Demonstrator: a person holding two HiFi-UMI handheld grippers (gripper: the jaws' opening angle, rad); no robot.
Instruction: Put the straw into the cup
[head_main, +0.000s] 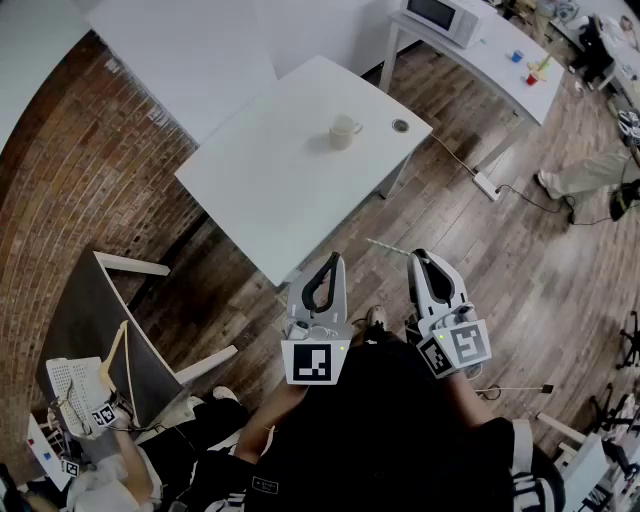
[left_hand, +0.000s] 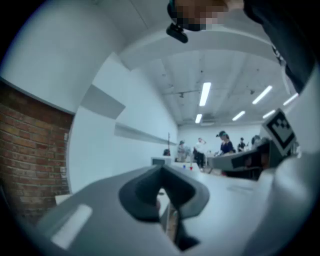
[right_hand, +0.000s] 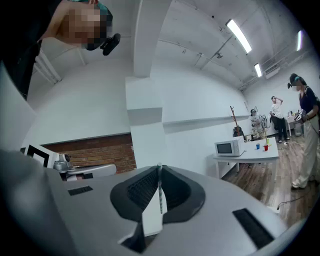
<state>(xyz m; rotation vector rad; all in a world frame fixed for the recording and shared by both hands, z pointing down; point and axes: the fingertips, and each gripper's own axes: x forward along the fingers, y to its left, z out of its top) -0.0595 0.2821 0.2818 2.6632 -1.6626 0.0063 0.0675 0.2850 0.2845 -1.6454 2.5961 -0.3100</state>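
Right hand-held gripper (right_hand: 159, 170) clamps the straw (right_hand: 160, 200); left hand-held gripper (left_hand: 161, 172) apparently closed, empty; cup (head_main: 343, 131) stands on desk (head_main: 265, 195).

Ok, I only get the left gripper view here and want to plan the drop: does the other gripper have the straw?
Observer: Yes. The right gripper is shut on the straw, pinched between its jaws.
Operator: Where is the cup?
Observer: The cup stands upright on the white table, towards its far side, ahead of the right gripper.
Operator: Anything close to it?
Observer: A small round cable hole in the tabletop is beside the cup, apart from it.
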